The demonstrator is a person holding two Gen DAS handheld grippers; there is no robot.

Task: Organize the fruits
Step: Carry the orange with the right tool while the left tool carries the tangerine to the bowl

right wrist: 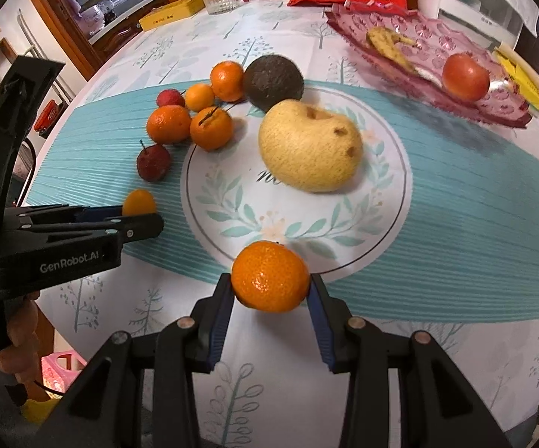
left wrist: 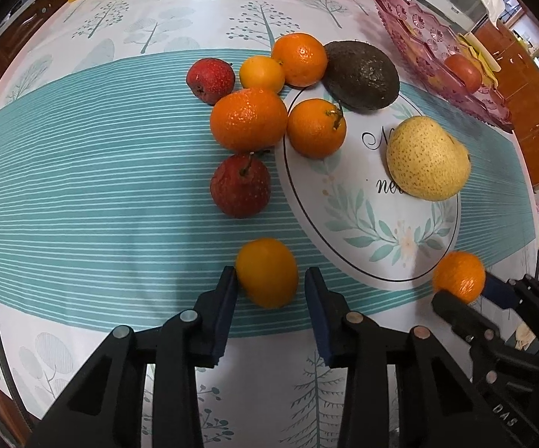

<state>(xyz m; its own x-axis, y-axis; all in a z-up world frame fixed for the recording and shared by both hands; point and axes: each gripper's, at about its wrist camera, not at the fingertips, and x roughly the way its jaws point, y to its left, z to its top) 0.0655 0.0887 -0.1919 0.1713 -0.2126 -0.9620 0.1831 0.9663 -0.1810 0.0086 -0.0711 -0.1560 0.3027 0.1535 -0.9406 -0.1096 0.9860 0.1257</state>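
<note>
Fruits are being sorted on a tablecloth [left wrist: 82, 149] printed with trees, and two pieces are being handled at once. At the left, a small orange fruit [left wrist: 267, 272] lies on the striped band of the cloth, between the jaws of the left gripper [left wrist: 271, 280]. These jaws are drawn in narrow around it. One pad touches its side, but a thin strip of cloth is seen between the fruit and the other pad, so a firm hold is not yet shown.

Behind it, a dark red fruit [left wrist: 240, 186] and a loose group of mandarins [left wrist: 248, 119] are gathered, with an avocado [left wrist: 361, 74] at the far end. Further right, a yellow pear [right wrist: 310, 145] rests inside a round leaf pattern on the cloth.

In the right gripper [right wrist: 271, 287] a mandarin [right wrist: 270, 280] is clamped between both pads, near the front edge of that round pattern. It is judged to be lifted a little off the cloth, since a shadow is seen beside it.

At the far right a pink tray [right wrist: 381, 26] already holds a banana [right wrist: 385, 44] and a tomato [right wrist: 465, 76].

The step in hand is judged to be the picking up. Next, the left jaws should be closed fully on the small fruit before it is raised. The held mandarin should then be carried over the pear to the tray, probably, and released low so that it does not roll.
</note>
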